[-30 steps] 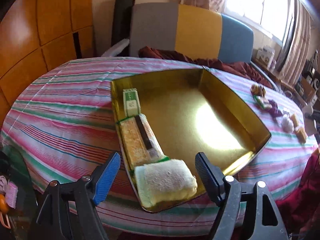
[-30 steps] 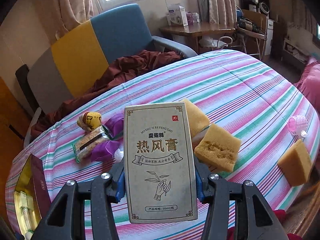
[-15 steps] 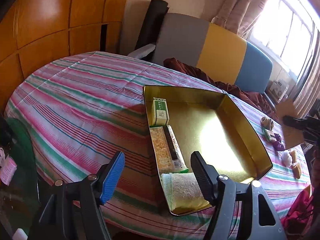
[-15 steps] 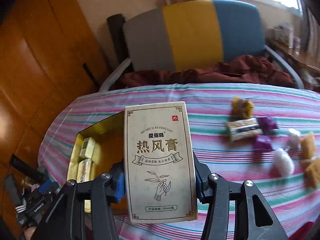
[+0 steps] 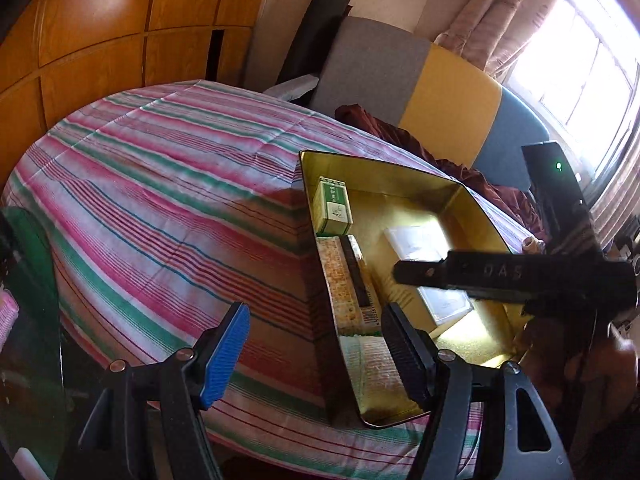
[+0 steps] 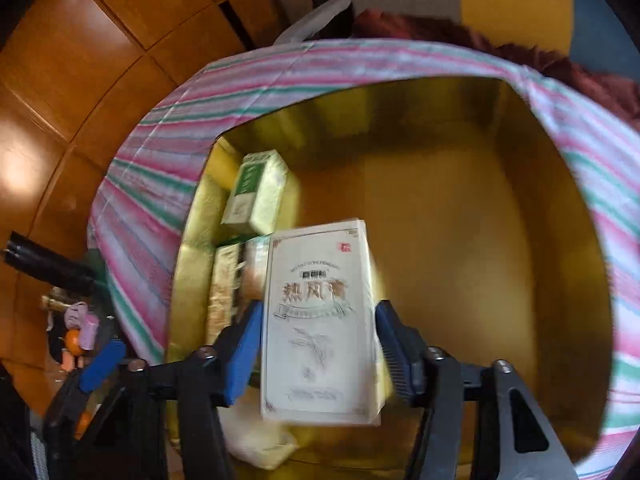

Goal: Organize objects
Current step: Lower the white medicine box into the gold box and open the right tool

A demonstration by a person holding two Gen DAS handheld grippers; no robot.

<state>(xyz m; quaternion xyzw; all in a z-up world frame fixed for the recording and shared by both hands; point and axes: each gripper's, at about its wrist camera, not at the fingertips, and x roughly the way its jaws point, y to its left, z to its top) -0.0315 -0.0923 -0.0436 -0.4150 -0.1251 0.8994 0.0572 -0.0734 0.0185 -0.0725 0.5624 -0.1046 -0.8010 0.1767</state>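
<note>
Since the earlier frames, the right gripper (image 6: 318,344) has carried the cream ointment carton (image 6: 320,320) from above the loose items on the striped tablecloth (image 5: 160,200) to a position over the gold tin (image 5: 472,208); the left gripper (image 5: 316,356) has drawn back toward the near left of the tin.

Left to right in the left wrist view: the left gripper's fingers are spread wide and hold nothing, with the blue pad (image 5: 224,360) over the tablecloth. Along the tin's left wall lie a green-and-white box (image 5: 332,206), a long snack pack (image 5: 346,280) and a folded towel (image 5: 372,372), in one row. Further right, the carton shows pale inside the tin, partly hidden by the right gripper's dark body.

In the right wrist view the fingers pinch the carton by its long sides, just right of the snack pack. Whether it touches the tin floor cannot be told; the view is blurred.

Judgement: three items are stowed and a fourth is about to be released. Most of the tin floor remains bare. No unstowed items appear in either current view.
</note>
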